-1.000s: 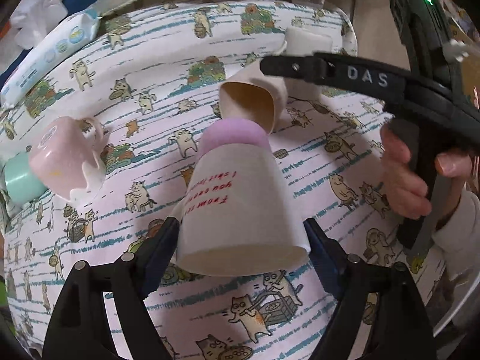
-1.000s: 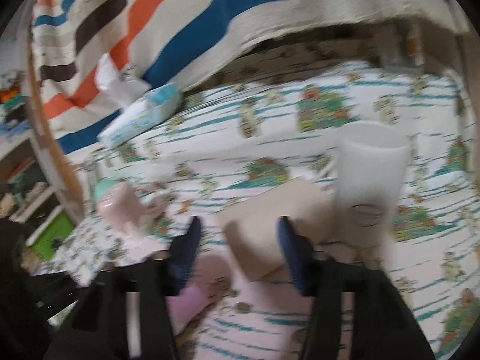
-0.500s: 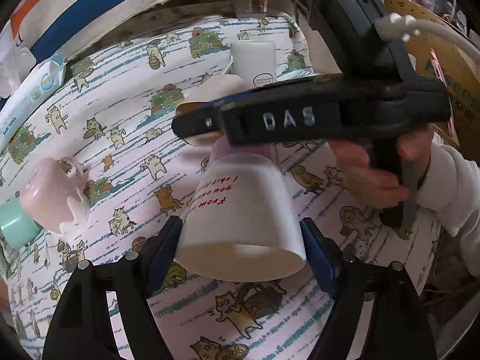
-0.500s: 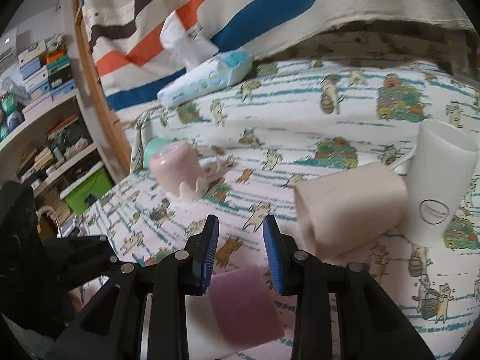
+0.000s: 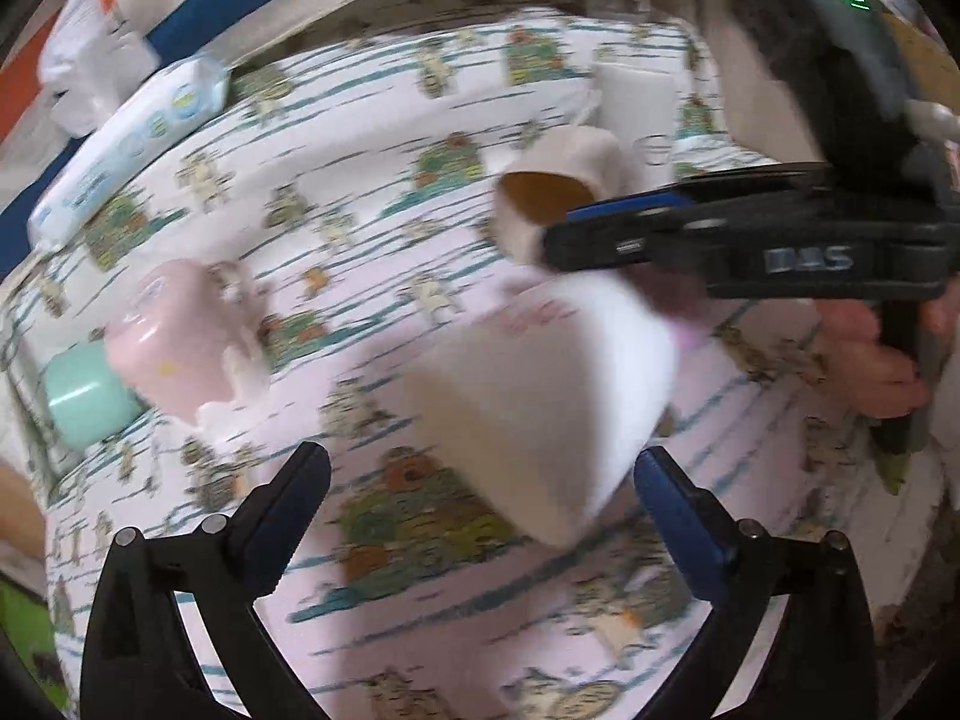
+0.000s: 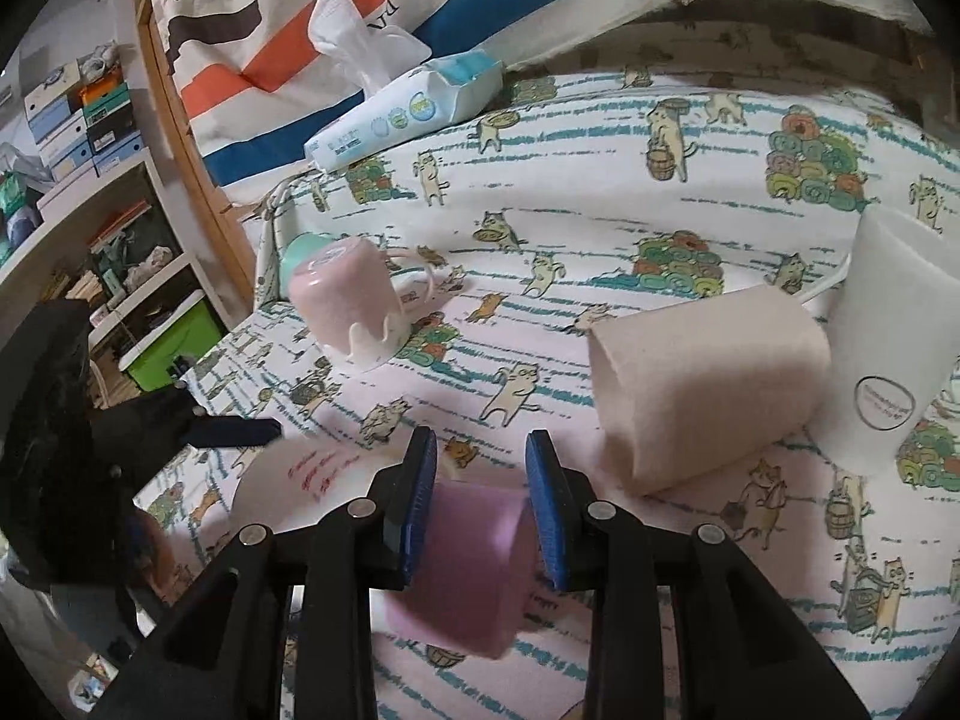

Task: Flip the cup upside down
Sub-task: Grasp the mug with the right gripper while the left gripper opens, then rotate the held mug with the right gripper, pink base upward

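A white cup with red writing and a pink base (image 5: 540, 402) hangs tilted above the cat-print cloth, its mouth toward my left gripper. My left gripper (image 5: 480, 474) is open, its fingers apart on either side and clear of the cup. My right gripper (image 6: 480, 504) is shut on the cup's pink base (image 6: 468, 564); it also shows in the left wrist view (image 5: 624, 228). The white body with writing (image 6: 300, 480) shows to its left.
A beige cup (image 6: 708, 384) lies on its side beside an upright white cup (image 6: 894, 348). An upturned pink mug (image 6: 348, 306) and a mint cup (image 6: 300, 252) sit at the left. A wipes pack (image 6: 402, 114) lies at the back by a striped blanket. Shelves stand beyond the left edge.
My left gripper has opened and let go of the cup. My right gripper has closed on its pink base and the cup has tilted to the right.
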Action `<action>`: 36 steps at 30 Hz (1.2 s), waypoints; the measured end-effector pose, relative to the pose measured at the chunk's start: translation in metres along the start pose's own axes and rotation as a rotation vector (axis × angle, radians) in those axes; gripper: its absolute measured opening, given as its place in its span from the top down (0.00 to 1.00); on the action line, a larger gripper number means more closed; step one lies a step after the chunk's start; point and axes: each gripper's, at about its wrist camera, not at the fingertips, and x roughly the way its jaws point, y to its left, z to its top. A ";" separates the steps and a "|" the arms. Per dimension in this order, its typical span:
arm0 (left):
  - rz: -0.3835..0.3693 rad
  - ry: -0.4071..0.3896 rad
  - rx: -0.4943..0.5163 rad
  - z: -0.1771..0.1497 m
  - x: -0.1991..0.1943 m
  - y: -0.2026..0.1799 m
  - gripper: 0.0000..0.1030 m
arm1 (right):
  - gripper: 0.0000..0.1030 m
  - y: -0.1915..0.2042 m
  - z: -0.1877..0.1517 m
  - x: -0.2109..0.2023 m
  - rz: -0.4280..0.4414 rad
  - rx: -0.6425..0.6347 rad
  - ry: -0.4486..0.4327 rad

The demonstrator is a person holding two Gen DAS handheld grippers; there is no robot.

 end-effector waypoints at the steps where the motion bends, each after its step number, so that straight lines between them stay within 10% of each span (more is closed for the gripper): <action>1: 0.020 -0.004 -0.010 -0.001 0.001 0.004 0.01 | 0.68 0.000 0.000 -0.001 -0.013 -0.001 -0.003; 4: 0.078 -0.009 -0.039 -0.002 0.004 0.018 0.01 | 0.66 -0.002 0.000 -0.001 -0.037 -0.001 -0.001; 8: 0.154 -0.013 -0.053 -0.004 0.006 0.030 0.01 | 0.30 -0.006 0.000 0.001 -0.092 0.011 -0.001; 12: 0.208 -0.013 -0.088 -0.006 0.009 0.043 0.01 | 0.15 -0.010 0.000 0.004 -0.062 0.038 0.023; 36: 0.130 -0.188 -0.227 0.014 -0.014 0.067 0.01 | 0.11 -0.002 -0.002 -0.002 -0.053 0.031 -0.011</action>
